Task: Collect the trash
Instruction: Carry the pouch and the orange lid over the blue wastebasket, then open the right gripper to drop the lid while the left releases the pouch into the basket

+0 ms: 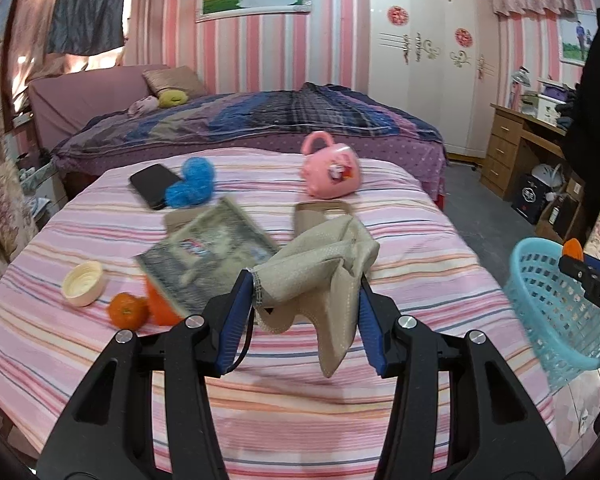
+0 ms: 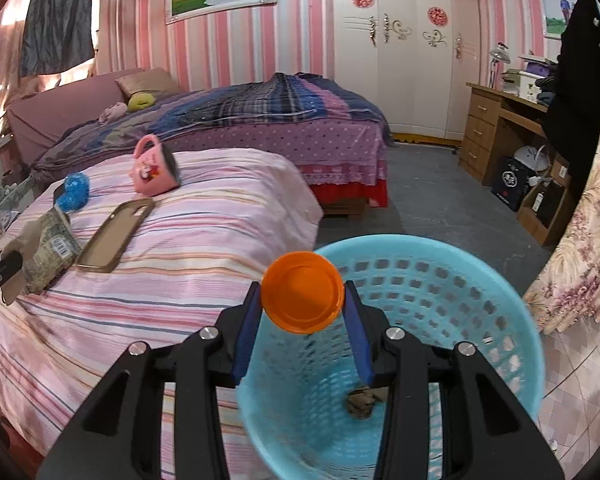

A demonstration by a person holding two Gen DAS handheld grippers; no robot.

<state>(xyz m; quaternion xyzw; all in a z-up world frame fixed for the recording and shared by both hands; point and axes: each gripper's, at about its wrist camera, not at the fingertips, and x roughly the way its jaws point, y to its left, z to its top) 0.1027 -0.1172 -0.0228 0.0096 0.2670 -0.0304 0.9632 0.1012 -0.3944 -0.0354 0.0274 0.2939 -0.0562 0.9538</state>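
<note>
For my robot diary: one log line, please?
left gripper: holds beige cloth bag | right gripper: holds round orange plastic lid over blue plastic basket

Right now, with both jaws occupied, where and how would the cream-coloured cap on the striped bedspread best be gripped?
Across its rim. The cream cap lies flat, open side up, apart from the tangerine. Come from above, with the jaws straddling the outer wall on opposite sides; its round shape suits any angle.

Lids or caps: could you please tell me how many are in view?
2. An orange lid is clamped in the right gripper above the blue basket; a cream lid lies on the striped bed beside the tangerine. Others may be hidden.
</note>
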